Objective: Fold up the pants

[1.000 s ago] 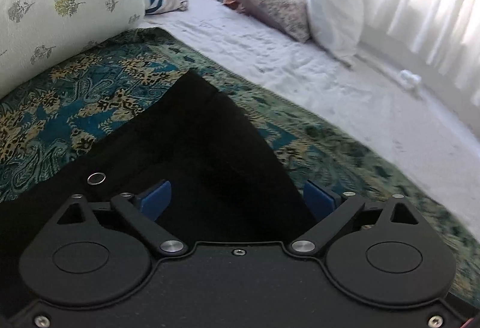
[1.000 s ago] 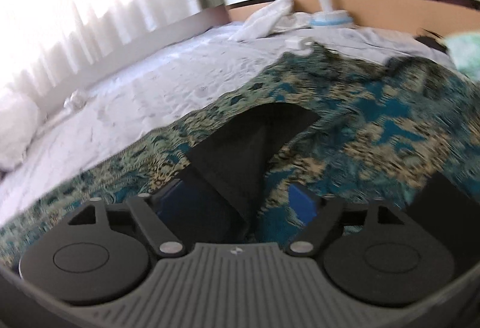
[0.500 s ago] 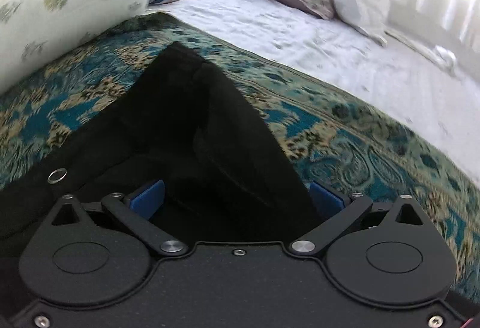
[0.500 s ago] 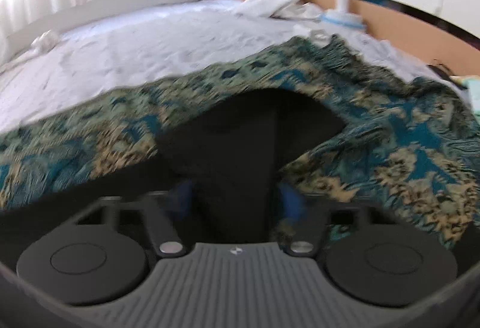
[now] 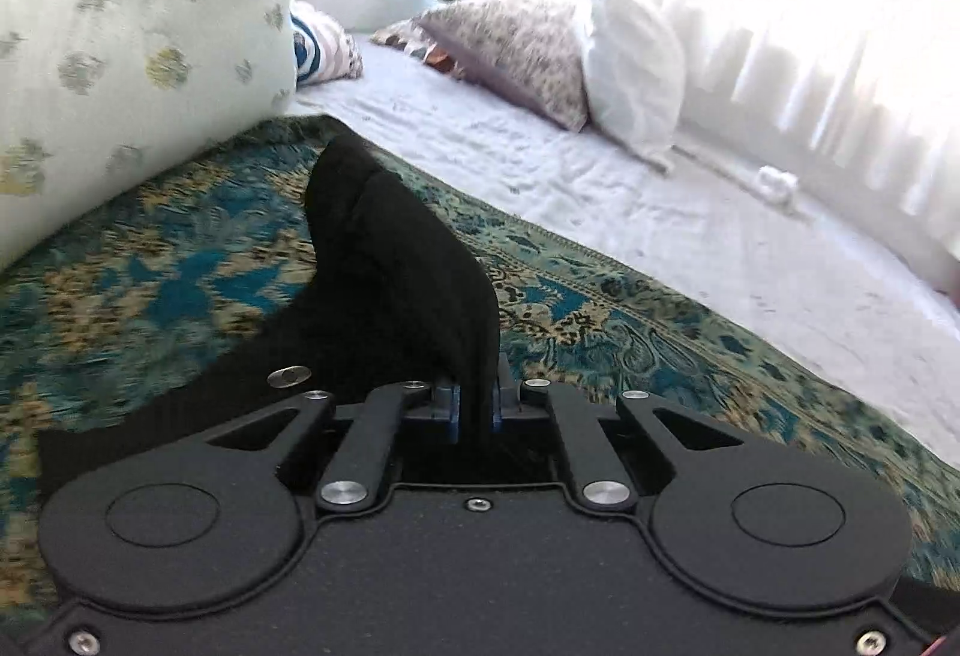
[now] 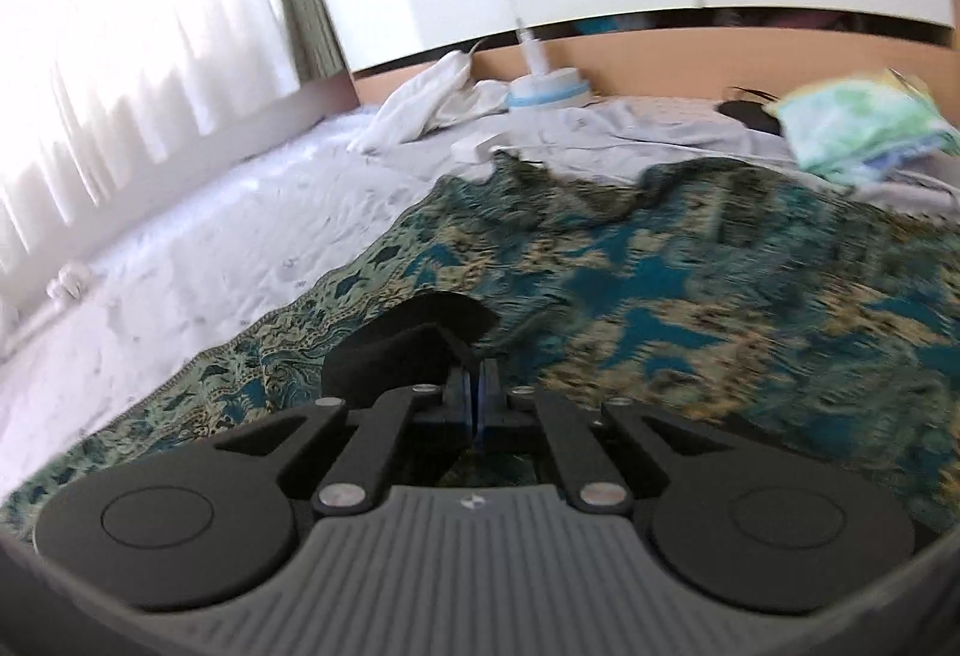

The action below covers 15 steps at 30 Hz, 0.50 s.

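Observation:
Black pants (image 5: pixel 396 266) lie on a teal and tan patterned blanket (image 5: pixel 150 260). My left gripper (image 5: pixel 476 410) is shut on the waist edge of the pants, near a silver button (image 5: pixel 289 375), and the cloth rises in a ridge ahead of it. In the right wrist view my right gripper (image 6: pixel 478 398) is shut on a fold of the black pants (image 6: pixel 414 344), lifted a little off the blanket (image 6: pixel 690 296).
A large floral pillow (image 5: pixel 120 74) lies at the left, with grey and white pillows (image 5: pixel 600 56) behind. White bed sheet (image 5: pixel 660 224) stretches to the curtained window. A wooden bed frame (image 6: pixel 690 56), a white cloth pile (image 6: pixel 432 98) and a folded green cloth (image 6: pixel 858 128) lie at the far end.
Both grippers closed from open onto the black pants. The cloth now bunches up in a raised ridge in front of each gripper, lifted off the blanket.

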Tool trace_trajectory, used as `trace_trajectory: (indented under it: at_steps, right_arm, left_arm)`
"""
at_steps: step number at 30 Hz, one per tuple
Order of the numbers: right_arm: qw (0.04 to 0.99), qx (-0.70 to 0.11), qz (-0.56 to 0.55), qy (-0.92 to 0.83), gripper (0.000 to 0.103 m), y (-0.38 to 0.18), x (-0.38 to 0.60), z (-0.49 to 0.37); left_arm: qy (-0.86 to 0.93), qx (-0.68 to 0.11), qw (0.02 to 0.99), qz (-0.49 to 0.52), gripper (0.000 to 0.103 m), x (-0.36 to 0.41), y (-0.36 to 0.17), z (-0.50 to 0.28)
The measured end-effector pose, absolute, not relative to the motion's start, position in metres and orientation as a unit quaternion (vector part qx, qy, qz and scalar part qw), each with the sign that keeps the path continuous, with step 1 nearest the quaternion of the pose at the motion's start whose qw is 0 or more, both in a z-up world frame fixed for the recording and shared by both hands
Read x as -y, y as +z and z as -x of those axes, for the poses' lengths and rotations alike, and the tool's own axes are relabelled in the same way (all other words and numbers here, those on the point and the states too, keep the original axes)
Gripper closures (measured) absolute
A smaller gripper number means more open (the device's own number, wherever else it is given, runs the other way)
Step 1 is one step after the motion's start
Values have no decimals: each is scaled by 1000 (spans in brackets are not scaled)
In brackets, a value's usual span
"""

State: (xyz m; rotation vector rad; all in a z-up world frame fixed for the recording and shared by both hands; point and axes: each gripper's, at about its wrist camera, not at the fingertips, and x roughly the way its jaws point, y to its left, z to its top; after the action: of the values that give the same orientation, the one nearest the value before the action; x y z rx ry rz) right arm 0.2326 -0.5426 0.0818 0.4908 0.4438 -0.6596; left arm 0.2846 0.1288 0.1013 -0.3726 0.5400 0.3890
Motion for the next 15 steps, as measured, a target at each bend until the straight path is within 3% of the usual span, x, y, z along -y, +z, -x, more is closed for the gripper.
trace_trajectory:
  at_steps: [6,15]
  right_arm:
    - [888,-200,-265,-317,100,80,540,-154]
    - [861,-222,-305,-340,100,43,541,-71]
  left_arm:
    - [182,-247,936,171,95,-136,96,-199]
    - [204,-303,911,190,95,-148,41,-143]
